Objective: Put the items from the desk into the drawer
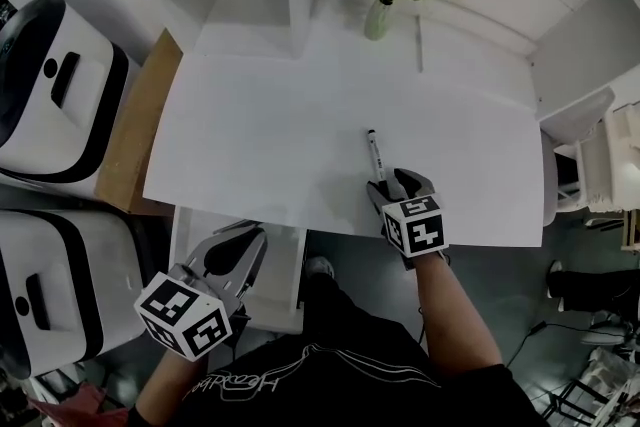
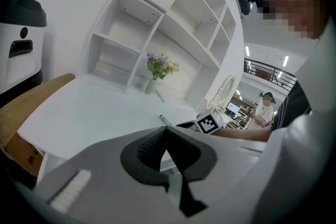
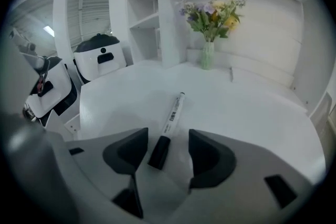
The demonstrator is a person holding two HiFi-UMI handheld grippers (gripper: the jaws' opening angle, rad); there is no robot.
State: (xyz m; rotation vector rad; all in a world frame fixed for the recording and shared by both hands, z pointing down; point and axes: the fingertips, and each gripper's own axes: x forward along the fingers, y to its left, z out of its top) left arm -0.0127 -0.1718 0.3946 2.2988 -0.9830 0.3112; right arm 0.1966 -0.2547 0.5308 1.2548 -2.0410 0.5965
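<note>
**Item:** marker (image 1: 375, 155), white barrel, dark cap.

**Location:** flat on the desk (image 1: 250, 135), near its front edge and right of centre. Well apart from the vase of flowers (image 1: 378, 15) at the back.

**Long axis:** nearly straight away from the person. Far tip toward the vase, dark capped end nearest the front edge. In line, or close to it, with the pointing direction of the right gripper (image 1: 398, 187).

**Right gripper:** jaws wide apart, lowered over the near end of the marker (image 3: 170, 115). Dark cap between the jaws, closer to the jaw on the picture's left in the right gripper view. No pad pressing on it (touching that jaw or just clear of it: not possible to tell). Nothing held.

**Left gripper** (image 1: 236, 253)**:** jaws together, empty. Off the desk, below its front edge, over the apparently open drawer (image 1: 288, 300). Well apart from the marker, clearly the farther hand.

**Judgement for the coming move:** a closing across the barrel rather than along it, so a favourable line-up. Small sideways shift toward the cap's side probably needed to centre it between the pads.

**Risk:** roll of the round barrel away from the first pad to meet it.
</note>
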